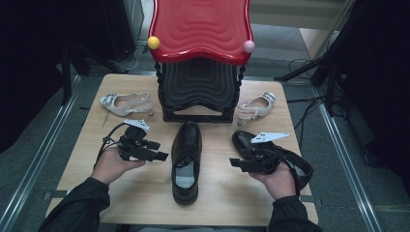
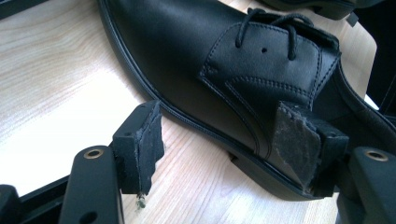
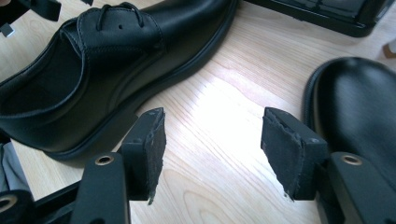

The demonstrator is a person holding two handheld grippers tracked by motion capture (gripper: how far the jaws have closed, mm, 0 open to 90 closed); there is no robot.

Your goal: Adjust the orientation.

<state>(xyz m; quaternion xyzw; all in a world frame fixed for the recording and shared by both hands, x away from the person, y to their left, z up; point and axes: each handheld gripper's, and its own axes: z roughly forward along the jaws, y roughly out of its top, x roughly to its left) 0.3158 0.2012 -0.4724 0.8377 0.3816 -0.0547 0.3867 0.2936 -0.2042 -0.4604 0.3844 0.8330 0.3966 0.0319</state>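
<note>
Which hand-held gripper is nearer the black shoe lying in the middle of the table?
Left. The left hand-held gripper hangs open right beside the middle black shoe, jaws pointing at its side. The right hand-held gripper is open farther off, over the second black shoe.

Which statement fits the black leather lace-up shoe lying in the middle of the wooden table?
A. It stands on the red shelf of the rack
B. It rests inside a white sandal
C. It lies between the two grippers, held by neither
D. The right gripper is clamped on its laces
C: the black leather lace-up shoe lies on the wooden table between the left gripper and the right gripper, both open and clear of it.
</note>
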